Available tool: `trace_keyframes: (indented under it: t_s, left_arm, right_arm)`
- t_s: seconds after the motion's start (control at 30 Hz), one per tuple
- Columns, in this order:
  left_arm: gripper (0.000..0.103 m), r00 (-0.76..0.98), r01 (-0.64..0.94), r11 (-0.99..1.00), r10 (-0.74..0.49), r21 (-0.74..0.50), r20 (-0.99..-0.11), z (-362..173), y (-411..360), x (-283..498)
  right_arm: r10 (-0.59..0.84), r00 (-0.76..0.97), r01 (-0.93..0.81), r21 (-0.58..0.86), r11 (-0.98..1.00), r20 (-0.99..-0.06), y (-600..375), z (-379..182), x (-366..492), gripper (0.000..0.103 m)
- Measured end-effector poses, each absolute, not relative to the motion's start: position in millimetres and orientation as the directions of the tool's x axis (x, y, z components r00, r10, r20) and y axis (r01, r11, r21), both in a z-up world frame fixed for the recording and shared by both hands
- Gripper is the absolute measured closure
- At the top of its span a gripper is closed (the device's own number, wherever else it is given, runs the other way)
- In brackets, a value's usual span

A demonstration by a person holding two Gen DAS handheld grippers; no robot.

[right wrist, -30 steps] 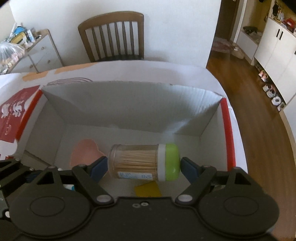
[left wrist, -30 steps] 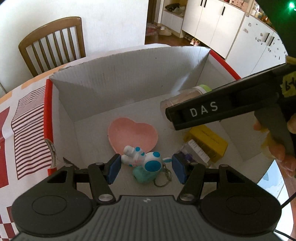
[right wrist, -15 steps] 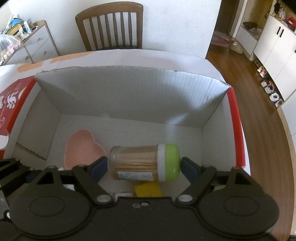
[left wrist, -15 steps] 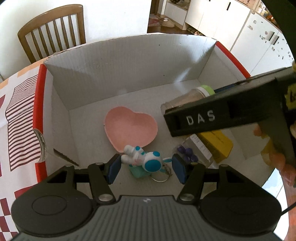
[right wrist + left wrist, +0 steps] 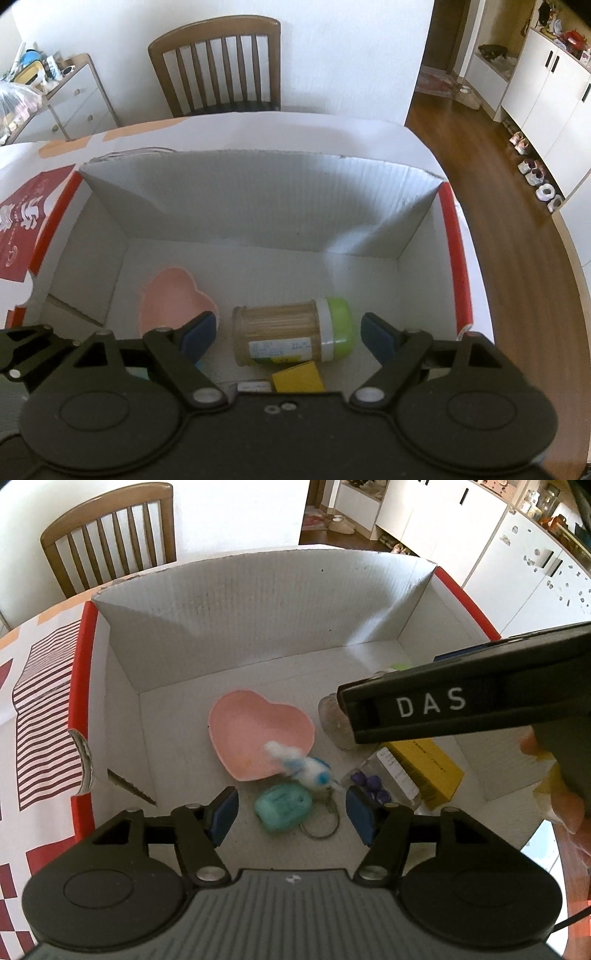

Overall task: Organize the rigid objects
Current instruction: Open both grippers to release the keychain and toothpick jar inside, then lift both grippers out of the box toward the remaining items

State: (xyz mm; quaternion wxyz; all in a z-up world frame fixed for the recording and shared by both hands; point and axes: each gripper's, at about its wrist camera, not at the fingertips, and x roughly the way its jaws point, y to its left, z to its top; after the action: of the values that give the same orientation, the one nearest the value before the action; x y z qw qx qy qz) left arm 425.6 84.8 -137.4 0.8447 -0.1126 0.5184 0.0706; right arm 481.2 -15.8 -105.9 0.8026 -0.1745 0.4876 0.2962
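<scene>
White corrugated cardboard forms the box (image 5: 229, 627) that both grippers hang over, its rim edged in red. The left gripper (image 5: 291, 812) has its blue-padded jaws spread apart with nothing between the pads. Below and just ahead of the gap lies a teal keychain case (image 5: 282, 806) on a metal ring, and beyond it an astronaut figure (image 5: 303, 766), white with blue patches, smeared by motion blur, overlapping the near edge of a pink heart-shaped dish (image 5: 255, 731). Just beside its right pad sits a clear packet of purple beads (image 5: 373, 784), and further right a yellow carton (image 5: 428, 771).

The right gripper (image 5: 288, 332) also stands open, its pads clear of the toothpick jar (image 5: 291, 334) that lies on its side on the box floor, directly between and below the two fingers. The jar is a clear cylinder packed with pale wooden toothpicks, a printed label on its near side, a white collar and a lime-green cap pointing toward the right finger. The pink dish lies past the right gripper's left pad, and a corner of the yellow carton shows just under the jar, nearest the gripper body. From the left wrist view, the right gripper's black arm marked DAS covers most of the jar.
</scene>
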Motion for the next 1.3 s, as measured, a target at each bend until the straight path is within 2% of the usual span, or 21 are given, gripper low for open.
trace_keyframes:
  t_s: [0.93, 1.3]
  left_arm:
    - [0.037, 0.59, -0.242, 0.962, 0.042, -0.126, -0.806, -78, 70, 381]
    - [0.037, 0.678, -0.237, 0.966, 0.086, -0.107, -0.73, -50, 62, 339]
  right_arm:
    - [0.497, 0.411, -0.691, 0.094, 0.717, -0.764, -56, -24, 428, 0.011]
    - [0.584, 0.411, -0.736, 0.124, 0.666, -0.7, -84, 4, 388, 0.009]
